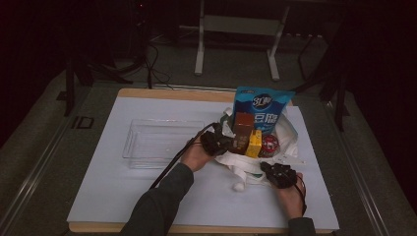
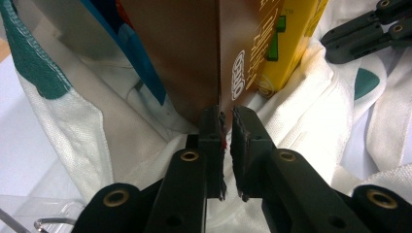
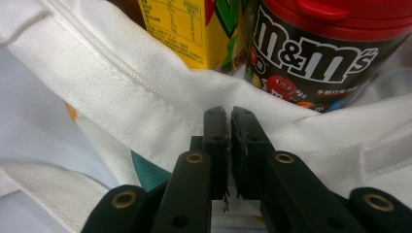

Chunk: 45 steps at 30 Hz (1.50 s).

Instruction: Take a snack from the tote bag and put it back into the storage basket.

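Black jaws, brass screws, dark sleeves [image 1: 157, 206]

**White-topped table with a bag and a tray**

You're working over a wooden table [image 1: 147, 93] covered by a white sheet [image 1: 113, 182] that leaves a strip of wood showing along the far and near edges. Left of centre in the frame, a clear plastic tray [image 1: 160, 141] lies flat on the sheet. Just right of it, at centre right, a white cloth bag [image 1: 243, 164] lies on the sheet with its straps spilling toward the lower edge of the frame. The tray and bag sit close together.
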### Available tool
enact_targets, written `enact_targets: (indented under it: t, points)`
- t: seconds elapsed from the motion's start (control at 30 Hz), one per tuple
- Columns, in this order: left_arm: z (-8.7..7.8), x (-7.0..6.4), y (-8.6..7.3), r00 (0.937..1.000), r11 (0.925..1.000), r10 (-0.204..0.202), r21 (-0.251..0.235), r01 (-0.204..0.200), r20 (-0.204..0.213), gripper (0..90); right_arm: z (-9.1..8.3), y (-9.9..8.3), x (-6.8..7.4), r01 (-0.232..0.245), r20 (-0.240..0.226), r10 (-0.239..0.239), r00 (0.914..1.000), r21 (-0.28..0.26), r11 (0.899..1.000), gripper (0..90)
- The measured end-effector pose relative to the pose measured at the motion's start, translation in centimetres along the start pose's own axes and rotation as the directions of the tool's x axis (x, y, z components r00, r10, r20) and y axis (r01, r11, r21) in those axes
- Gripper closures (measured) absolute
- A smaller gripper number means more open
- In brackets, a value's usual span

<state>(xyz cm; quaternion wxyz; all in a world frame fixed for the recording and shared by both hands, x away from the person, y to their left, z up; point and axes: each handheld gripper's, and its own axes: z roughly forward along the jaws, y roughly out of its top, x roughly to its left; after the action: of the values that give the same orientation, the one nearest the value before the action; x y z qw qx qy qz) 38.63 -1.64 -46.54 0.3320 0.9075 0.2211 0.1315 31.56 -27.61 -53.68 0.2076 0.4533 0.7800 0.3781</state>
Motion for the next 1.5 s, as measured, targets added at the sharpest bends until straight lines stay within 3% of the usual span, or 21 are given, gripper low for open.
enact_targets:
  t: [0.2,0.27,0.4,0.5,0.57,0.73,0.8,0.87,1.07,1.13,1.27,1.4,1.5]
  points:
    - [-1.3,0.6,0.3,0.9994,0.9998,0.015,-0.016,-0.014,0.032,68.8,0.0,0.0,-0.1,0.0,-0.003,0.0,1.0,-0.001,1.0,85.3]
    - [-2.0,1.0,0.4,0.9975,0.9988,0.021,-0.047,-0.017,0.068,62.7,0.0,0.0,-0.1,-0.001,-0.003,0.001,1.0,-0.002,1.0,85.3]
    - [-3.3,1.8,1.0,0.9953,0.9955,0.031,-0.093,-0.023,0.092,50.7,0.0,0.0,-0.1,0.001,-0.002,-0.001,1.0,-0.002,1.0,85.3]
    - [-4.0,2.6,1.6,0.992,0.9924,0.024,-0.123,-0.009,0.124,45.5,0.0,0.0,-0.1,0.002,-0.002,-0.002,1.0,-0.003,1.0,85.3]
    - [-4.4,3.2,2.0,0.9865,0.9895,0.024,-0.145,-0.001,0.162,44.4,0.0,0.0,-0.1,0.001,-0.003,-0.001,1.0,-0.003,1.0,85.3]
    - [-5.0,4.6,3.3,0.9847,0.9829,0.037,-0.184,-0.005,0.17,39.5,0.0,0.0,-0.1,-0.003,-0.005,0.003,1.0,-0.002,1.0,85.3]
    - [-5.0,5.0,3.6,0.9787,0.9796,0.045,-0.201,-0.004,0.201,34.8,0.0,0.0,-0.1,-0.006,-0.007,0.006,1.0,-0.002,1.0,85.3]
    - [-5.0,5.2,4.0,0.9757,0.9774,0.052,-0.211,-0.006,0.213,29.5,0.0,-0.1,-0.1,-0.01,-0.009,0.01,0.9999,-0.002,1.0,85.3]
    - [-4.5,5.5,4.8,0.9698,0.9753,0.063,-0.221,-0.009,0.236,24.6,0.0,-0.1,-0.1,-0.01,-0.01,0.01,0.9999,-0.004,1.0,85.3]
    - [-4.4,5.7,4.9,0.9589,0.9691,0.064,-0.247,0.006,0.276,20.8,0.0,-0.1,-0.1,-0.011,-0.009,0.011,0.9999,-0.004,1.0,85.3]
    - [-3.7,6.1,5.4,0.961,0.9712,0.059,-0.238,0.007,0.27,18.0,0.0,-0.1,-0.1,-0.01,-0.008,0.01,0.9999,-0.004,1.0,85.3]
    - [-2.9,6.1,5.7,0.9584,0.9744,0.061,-0.225,0.004,0.279,16.6,0.0,-0.1,-0.1,-0.011,-0.009,0.011,0.9999,-0.005,1.0,85.3]
    - [-2.2,5.8,5.7,0.9564,0.9782,0.076,-0.207,-0.017,0.282,21.2,0.0,-0.1,-0.2,-0.013,-0.01,0.013,0.9999,-0.004,1.0,85.3]
